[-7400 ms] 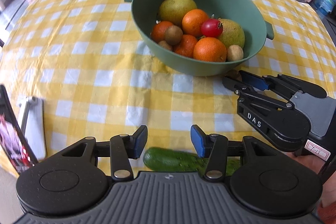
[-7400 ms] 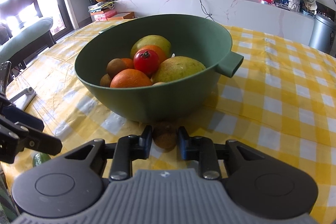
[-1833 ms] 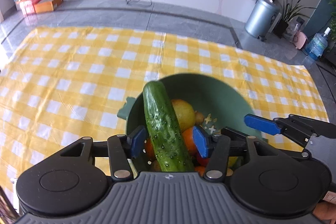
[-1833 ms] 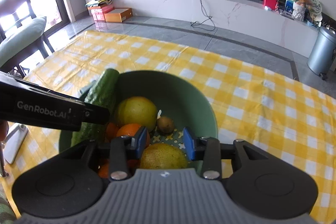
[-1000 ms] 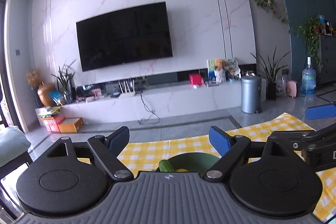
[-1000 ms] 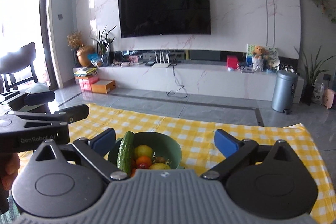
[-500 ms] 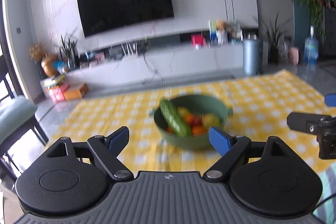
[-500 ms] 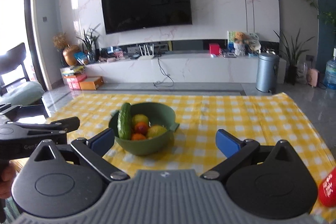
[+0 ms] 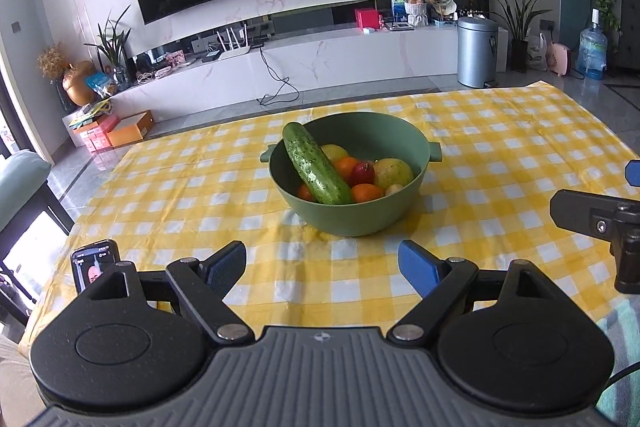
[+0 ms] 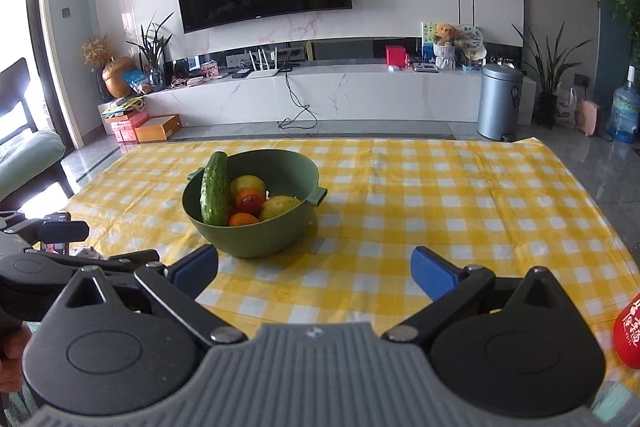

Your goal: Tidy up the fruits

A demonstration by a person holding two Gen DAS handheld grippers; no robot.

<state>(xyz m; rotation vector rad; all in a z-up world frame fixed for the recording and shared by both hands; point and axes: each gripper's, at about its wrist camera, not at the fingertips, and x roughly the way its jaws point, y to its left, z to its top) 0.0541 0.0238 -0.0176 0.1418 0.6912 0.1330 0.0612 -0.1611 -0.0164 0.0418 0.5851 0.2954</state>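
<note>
Both my grippers, left gripper (image 9: 322,263) & right gripper (image 10: 314,271), pulled back w/ fingers spread, holding nothing. Cucumber (image 9: 316,165) leans on green bowl (image 9: 360,219) rim over fruit; could tip out if bumped.

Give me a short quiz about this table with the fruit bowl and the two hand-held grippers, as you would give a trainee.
1. True or false: the cucumber lies flat on the yellow checked tablecloth beside the green bowl.
2. Which is open: the left gripper, the right gripper, or both?
3. Fill in: a phone stands near the table's ____ edge in the left wrist view.

Key
1. False: it leans in the bowl, one end poking over the rim, on top of the oranges and other fruit.
2. Both, and both hold nothing.
3. Left.
</note>
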